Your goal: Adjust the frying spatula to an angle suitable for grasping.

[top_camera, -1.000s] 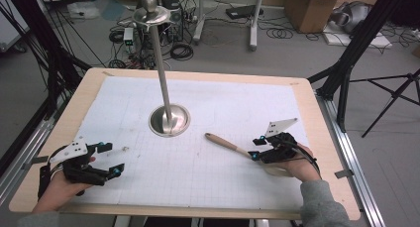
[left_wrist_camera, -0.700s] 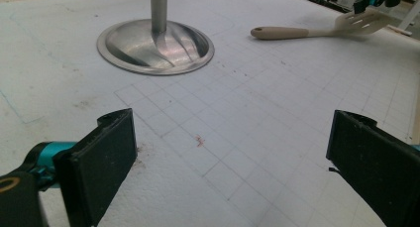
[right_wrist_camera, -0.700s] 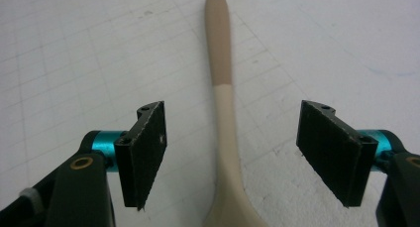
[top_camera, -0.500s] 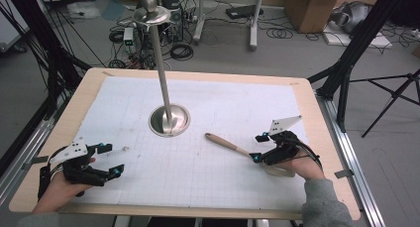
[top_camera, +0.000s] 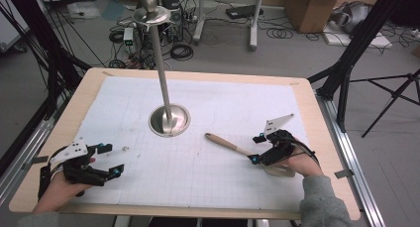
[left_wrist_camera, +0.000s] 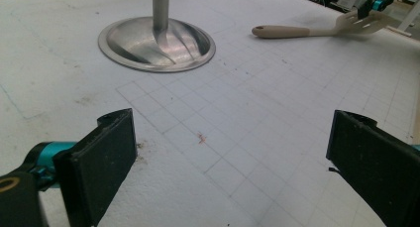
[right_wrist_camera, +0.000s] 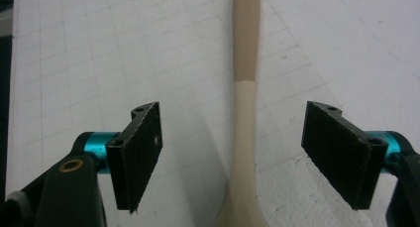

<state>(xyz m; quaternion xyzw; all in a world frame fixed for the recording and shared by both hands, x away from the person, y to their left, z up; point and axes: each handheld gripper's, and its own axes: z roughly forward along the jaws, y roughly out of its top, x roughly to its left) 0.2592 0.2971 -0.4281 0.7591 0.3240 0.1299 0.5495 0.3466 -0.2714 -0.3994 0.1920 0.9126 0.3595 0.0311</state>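
- We find the spatula point(top_camera: 233, 145) lying flat on the worktop point(top_camera: 198, 78), handle toward the metal stand point(top_camera: 168, 119), blade end under the right tool point(top_camera: 256, 148).
- In the right gripper view the spatula point(right_wrist_camera: 245, 103) runs between the spread jaws of the right tool point(right_wrist_camera: 233, 155); neither pad touches it. These jaws have just been opening.
- The left tool point(top_camera: 113, 160) rests at the near left, well apart from the spatula, jaws spread, nothing between them.
- We read no brand, label or writing on any item; the white mat point(top_camera: 213, 177) bears only a printed grid.
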